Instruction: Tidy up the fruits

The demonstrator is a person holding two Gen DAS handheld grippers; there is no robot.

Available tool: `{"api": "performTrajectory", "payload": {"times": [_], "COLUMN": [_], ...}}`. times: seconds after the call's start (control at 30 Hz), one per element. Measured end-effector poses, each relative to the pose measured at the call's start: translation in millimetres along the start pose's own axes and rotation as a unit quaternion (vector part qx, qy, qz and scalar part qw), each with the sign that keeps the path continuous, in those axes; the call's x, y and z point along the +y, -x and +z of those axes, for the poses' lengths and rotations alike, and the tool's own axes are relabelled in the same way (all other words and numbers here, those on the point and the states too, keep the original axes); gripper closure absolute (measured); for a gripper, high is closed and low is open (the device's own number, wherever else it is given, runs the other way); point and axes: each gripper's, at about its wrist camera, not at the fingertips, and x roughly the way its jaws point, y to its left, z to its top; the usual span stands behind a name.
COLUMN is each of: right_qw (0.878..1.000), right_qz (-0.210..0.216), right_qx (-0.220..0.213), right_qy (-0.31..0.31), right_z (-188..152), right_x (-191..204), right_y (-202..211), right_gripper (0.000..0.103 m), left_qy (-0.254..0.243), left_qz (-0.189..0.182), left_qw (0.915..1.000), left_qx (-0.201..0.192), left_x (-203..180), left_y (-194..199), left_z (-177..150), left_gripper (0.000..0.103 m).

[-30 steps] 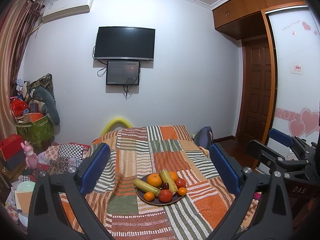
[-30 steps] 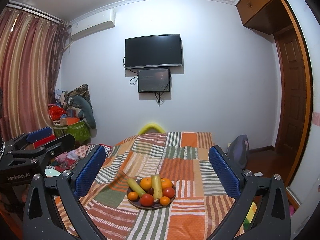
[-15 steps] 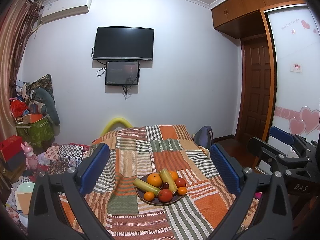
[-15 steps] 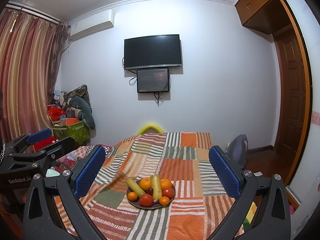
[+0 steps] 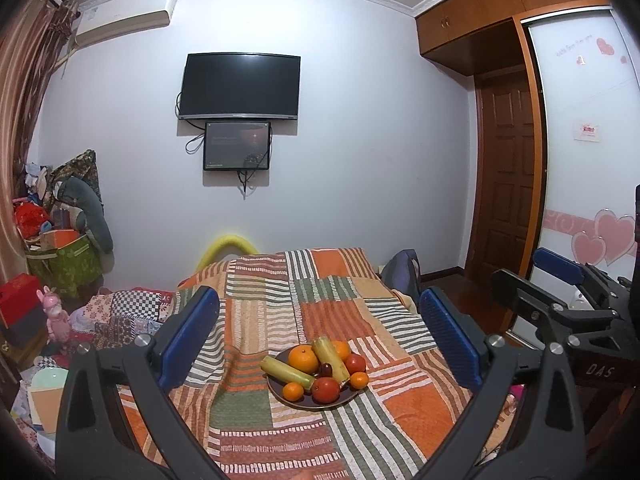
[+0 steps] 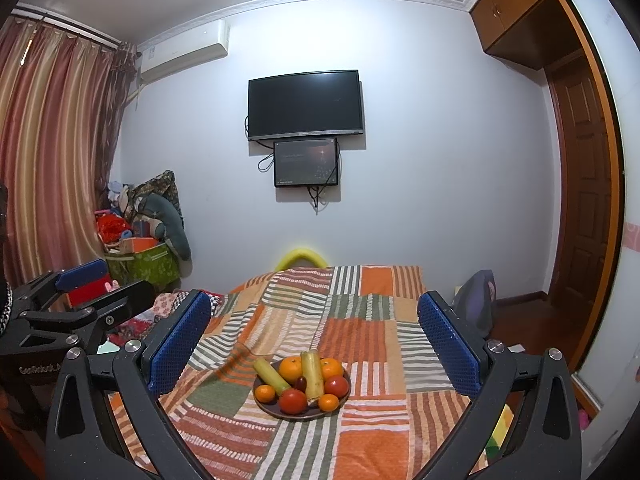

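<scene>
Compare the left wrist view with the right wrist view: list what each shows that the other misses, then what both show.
Only the left wrist view shows the white wardrobe panel with pink hearts, the small pink rabbit toy, and the right gripper at its right edge.

Only the right wrist view shows the full striped red-gold curtains and the left gripper at its left edge.

Both show the dark round plate of fruit on the patchwork striped blanket, the black wall television, and open grippers holding nothing.
</scene>
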Motion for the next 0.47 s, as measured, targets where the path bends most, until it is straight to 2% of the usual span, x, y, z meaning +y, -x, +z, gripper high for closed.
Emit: {"api": "performTrajectory", "payload": {"times": [0.47], "right_qw": [1.0], "right_qz": [-0.003], "right_qx": [0.003], "right_qy": [0.004], "right_z": [-3.0], "right_x": [-0.7], "right_y": [-3.9], "right_gripper": [0.0], "left_qy": [0.006], "left_qz": [-0.003], "left_qw": [1.0], "left_qx": [0.003], "left_x": [5.0], "left_y": [0.2], "left_z": [0.8], "left_gripper": [0.0]}}
